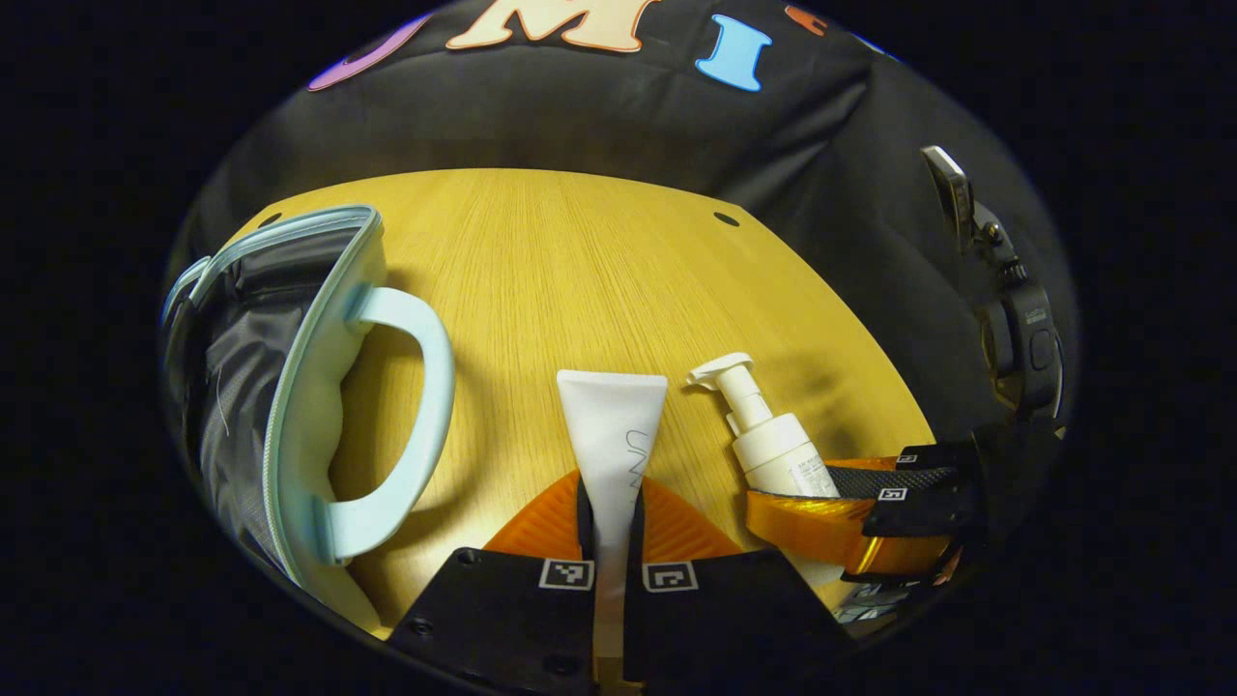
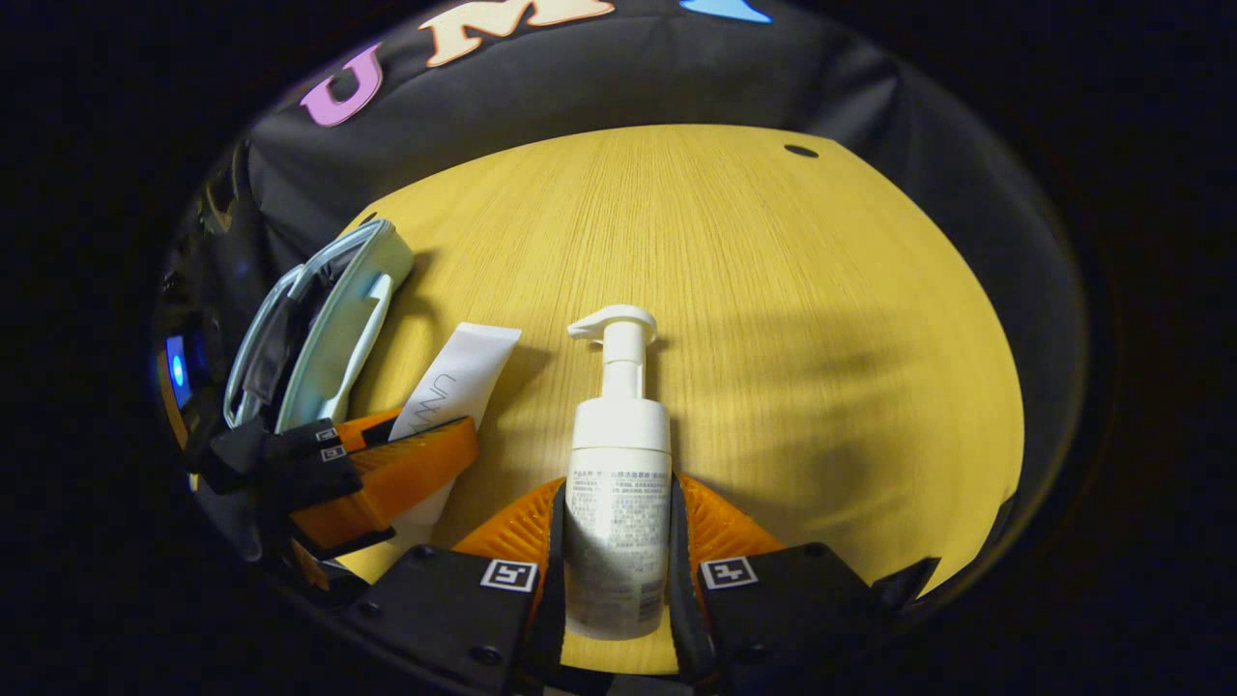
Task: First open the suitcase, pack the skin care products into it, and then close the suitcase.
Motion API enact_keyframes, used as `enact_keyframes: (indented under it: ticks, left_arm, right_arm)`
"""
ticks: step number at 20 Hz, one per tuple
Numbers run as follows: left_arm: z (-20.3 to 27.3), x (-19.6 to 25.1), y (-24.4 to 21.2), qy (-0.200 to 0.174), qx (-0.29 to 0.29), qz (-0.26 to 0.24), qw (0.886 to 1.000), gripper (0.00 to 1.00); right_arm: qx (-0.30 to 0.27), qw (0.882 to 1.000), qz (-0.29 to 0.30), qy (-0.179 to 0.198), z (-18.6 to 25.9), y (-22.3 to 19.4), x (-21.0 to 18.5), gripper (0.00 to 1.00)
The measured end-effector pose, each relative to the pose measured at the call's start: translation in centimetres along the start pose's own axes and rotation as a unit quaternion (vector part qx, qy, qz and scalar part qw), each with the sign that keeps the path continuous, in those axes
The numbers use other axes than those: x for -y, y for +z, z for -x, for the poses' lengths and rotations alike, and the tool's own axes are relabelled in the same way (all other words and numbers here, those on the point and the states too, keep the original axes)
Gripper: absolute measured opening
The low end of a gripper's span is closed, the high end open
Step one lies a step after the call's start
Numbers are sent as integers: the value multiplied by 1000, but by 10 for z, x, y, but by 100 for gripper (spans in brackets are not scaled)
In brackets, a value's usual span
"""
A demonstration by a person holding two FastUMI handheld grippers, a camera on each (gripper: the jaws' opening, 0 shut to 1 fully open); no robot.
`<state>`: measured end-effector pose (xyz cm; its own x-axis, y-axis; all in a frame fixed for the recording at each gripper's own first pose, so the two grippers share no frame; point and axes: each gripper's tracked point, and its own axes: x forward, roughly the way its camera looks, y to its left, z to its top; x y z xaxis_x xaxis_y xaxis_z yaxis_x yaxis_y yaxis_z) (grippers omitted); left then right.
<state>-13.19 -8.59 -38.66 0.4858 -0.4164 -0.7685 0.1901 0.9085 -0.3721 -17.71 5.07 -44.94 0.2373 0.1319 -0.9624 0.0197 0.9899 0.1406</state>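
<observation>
Left gripper point(image 1: 612, 527) jaws clamp the white tube point(image 1: 613, 440); right gripper point(image 2: 617, 541) jaws clamp the pump bottle point(image 2: 618, 464).

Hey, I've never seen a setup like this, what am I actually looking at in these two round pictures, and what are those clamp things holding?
These are two hand-held grippers, each with a camera looking along its own two fingers. In the left gripper view, the left gripper is closed on a flat white tube. In the right gripper view, the right gripper is closed on a white pump bottle. Each camera also catches the other gripper off to the side. Both products lie on a yellow wooden table. To the left stands a pale blue suitcase, unzipped, with dark lining visible inside and its handle facing the table.
</observation>
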Motion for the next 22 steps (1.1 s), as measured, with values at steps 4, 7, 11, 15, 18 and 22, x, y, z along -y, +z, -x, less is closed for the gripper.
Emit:
enact_keyframes:
  ticks: [4, 7, 11, 15, 18, 22]
  left_arm:
    - [36, -1, 27, -6, 23, -4, 1000, 4]
    - [63, -18, 55, 6, 58, 21, 998, 4]
    - [95, -76, 77, 53, 80, 47, 994, 4]
    - [105, -143, 61, 102, 58, 77, 990, 4]
    - [101, -192, 50, 135, 41, 85, 986, 4]
    - [87, -234, 30, 152, 10, 94, 984, 4]
  right_arm:
    - [11, 1000, -15, 10, 7, 2, -6, 47]
    - [15, 999, -27, 20, 21, 2, -10, 47]
    - [25, 998, -51, 33, 32, 12, -22, 47]
    - [38, 997, -57, 47, 39, 27, -43, 46]
    - [53, 995, -58, 56, 44, 38, -62, 45]
    - [54, 995, -52, 70, 47, 45, -98, 46]
